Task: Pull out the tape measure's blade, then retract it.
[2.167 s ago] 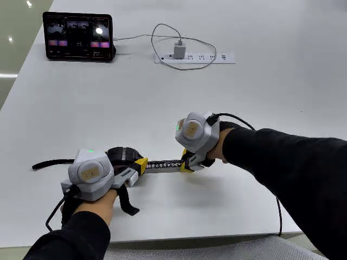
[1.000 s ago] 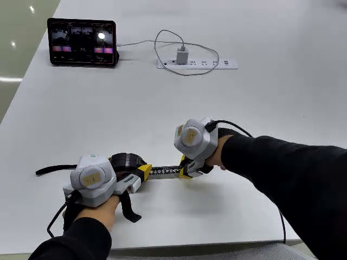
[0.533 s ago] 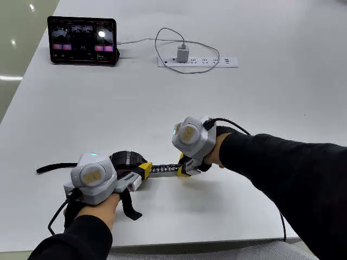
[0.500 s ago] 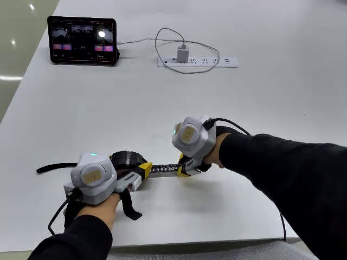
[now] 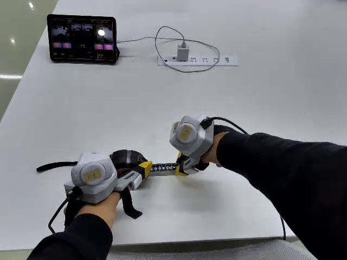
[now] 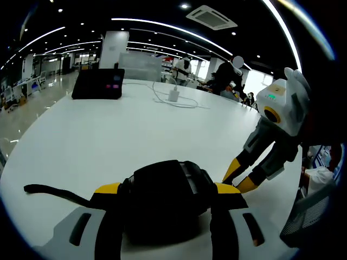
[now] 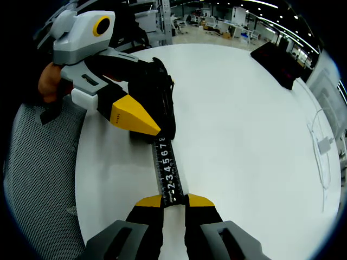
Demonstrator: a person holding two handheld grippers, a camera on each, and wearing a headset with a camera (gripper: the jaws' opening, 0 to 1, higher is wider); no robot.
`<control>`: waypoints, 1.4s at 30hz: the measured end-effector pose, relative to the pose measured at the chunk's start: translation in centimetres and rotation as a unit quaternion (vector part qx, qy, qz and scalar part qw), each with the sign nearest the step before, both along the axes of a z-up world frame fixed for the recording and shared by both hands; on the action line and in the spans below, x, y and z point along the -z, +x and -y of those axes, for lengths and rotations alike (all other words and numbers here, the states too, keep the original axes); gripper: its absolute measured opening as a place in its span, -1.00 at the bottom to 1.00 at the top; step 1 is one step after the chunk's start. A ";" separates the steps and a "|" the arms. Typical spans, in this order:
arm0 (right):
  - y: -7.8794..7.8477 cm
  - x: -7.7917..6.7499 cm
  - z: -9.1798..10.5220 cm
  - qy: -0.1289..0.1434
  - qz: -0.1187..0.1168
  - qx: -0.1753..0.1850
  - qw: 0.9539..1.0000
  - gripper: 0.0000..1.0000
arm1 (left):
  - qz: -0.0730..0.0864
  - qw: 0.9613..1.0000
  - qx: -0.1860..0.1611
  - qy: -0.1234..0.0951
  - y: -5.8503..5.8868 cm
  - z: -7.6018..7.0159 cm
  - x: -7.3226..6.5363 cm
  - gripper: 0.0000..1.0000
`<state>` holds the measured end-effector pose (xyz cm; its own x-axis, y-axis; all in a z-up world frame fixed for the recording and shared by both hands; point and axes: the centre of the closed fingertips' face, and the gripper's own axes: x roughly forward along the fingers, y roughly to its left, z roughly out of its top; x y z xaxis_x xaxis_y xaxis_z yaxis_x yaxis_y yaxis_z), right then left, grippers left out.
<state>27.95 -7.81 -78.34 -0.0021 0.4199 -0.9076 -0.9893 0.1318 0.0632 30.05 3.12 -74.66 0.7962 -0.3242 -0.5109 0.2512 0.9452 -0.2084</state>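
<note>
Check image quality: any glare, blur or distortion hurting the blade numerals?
Head view: even light, a glare spot on the tablet, blade numerals too small to read. Right gripper view: fisheye bends the table edge, numerals sharp. Left gripper view: tape measure case dark, ceiling lights bowed.

So the tape measure (image 5: 127,161) sits near the bench's (image 5: 244,97) front edge, left side, in my left gripper (image 5: 138,172). The blade (image 5: 161,169) runs right to my right gripper (image 5: 180,169). Tablet (image 5: 82,39) is at the far-left corner, power strip (image 5: 198,59) right of it.
</note>
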 end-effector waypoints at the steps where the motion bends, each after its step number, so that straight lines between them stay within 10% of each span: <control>1: 0.0 0.0 0.0 0.000 0.000 0.000 1.000 -0.78 | 0.000 1.000 0.000 0.000 0.0 0.0 0.0 0.19; 42: -0.1 -0.1 -1.8 0.009 -0.006 -0.001 1.000 -0.78 | -0.003 1.000 -0.002 -0.006 0.0 0.1 0.1 0.20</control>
<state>27.86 -6.02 -78.25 -0.0149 0.4356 -0.9000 -0.9887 0.1280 0.0783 30.02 3.07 -74.79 0.7946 -0.3276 -0.5111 0.2470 0.9436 -0.2207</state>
